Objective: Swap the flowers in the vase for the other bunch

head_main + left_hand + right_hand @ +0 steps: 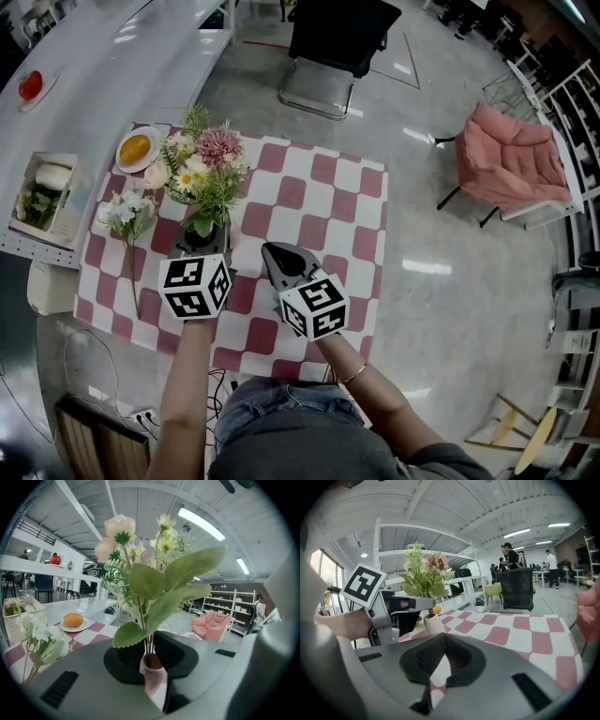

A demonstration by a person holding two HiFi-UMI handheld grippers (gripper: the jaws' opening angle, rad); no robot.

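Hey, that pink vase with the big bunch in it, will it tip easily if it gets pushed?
Likely yes: the bouquet spreads much wider than the narrow vase, so it looks top-heavy. The stems seem stiff, standing upright unsupported. With the left gripper closed on it, it should be steady.

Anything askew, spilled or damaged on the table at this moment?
Nothing stands out. The vase stands upright, clamped by the left gripper, and its bouquet looks intact. The white bunch lies flat on the checked cloth beside it, seemingly just the spare. No spill shows.
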